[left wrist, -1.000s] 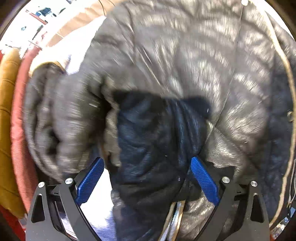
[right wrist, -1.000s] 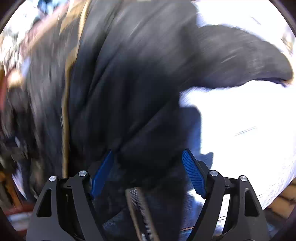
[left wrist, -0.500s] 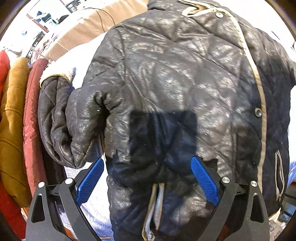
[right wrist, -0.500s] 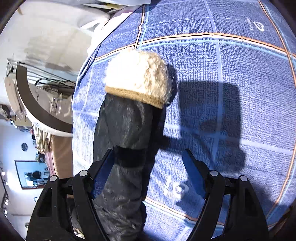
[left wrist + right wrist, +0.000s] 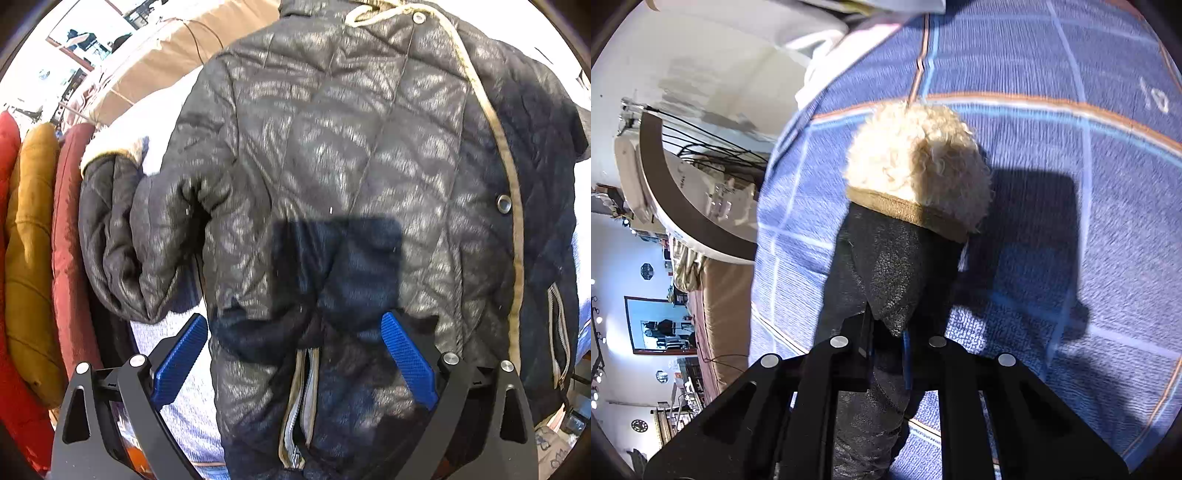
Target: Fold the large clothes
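From my seat, the jacket (image 5: 332, 166) lies on the blue sheet (image 5: 1052, 258), long axis 6 to 12 o'clock, collar at 12. My left gripper (image 5: 291, 354) is spread wide over its hem. My right gripper (image 5: 886, 354) is clamped on the sleeve (image 5: 886, 266), fleece cuff (image 5: 916, 162) pointing to 12.

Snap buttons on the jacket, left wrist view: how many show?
2: one snap near the collar at top, one snap midway down the tan trim. Folds may hide others.
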Demonstrator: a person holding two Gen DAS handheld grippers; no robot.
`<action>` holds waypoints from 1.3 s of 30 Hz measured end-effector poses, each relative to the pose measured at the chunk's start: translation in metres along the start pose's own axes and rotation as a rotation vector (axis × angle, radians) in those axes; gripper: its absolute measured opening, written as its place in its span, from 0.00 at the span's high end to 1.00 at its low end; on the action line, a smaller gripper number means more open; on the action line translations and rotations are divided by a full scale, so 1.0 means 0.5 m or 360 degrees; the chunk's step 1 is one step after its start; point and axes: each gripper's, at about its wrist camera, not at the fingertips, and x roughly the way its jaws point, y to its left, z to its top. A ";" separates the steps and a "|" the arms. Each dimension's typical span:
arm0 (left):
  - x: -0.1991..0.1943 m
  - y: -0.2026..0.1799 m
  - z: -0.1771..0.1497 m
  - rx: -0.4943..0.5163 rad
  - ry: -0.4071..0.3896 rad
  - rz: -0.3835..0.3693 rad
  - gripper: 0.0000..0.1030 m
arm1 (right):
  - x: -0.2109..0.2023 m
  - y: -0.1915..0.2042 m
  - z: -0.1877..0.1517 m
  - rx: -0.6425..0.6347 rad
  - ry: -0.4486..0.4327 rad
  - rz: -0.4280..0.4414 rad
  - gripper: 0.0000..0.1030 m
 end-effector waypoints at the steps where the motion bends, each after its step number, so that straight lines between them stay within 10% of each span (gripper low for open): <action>1: -0.009 0.001 0.005 -0.0001 -0.0028 -0.0012 0.10 | -0.056 0.009 0.014 -0.0010 -0.0104 0.0022 0.90; 5: -0.027 0.013 0.018 -0.0020 -0.0115 -0.0054 0.10 | -0.202 -0.019 0.083 -0.0012 -0.0263 0.0142 0.91; 14: -0.013 0.073 0.003 -0.0147 -0.0091 -0.0118 0.10 | -0.211 -0.126 -0.026 0.0009 -0.0282 -0.0232 0.91; 22: -0.025 0.162 -0.024 -0.0326 -0.0130 -0.0071 0.10 | -0.251 0.163 -0.079 -0.0571 -0.0328 -0.0071 0.91; 30: -0.052 0.222 -0.055 -0.0453 -0.0190 -0.0013 0.10 | -0.218 0.578 -0.521 -0.1753 -0.0126 0.0305 0.91; 36: -0.057 0.262 -0.071 -0.0559 -0.0199 0.0007 0.10 | -0.104 0.599 -0.915 -0.2477 0.0110 0.0278 0.91; 39: -0.051 0.270 -0.080 -0.0583 -0.0178 0.0012 0.10 | -0.049 0.540 -1.040 -0.2870 -0.0057 0.0112 0.91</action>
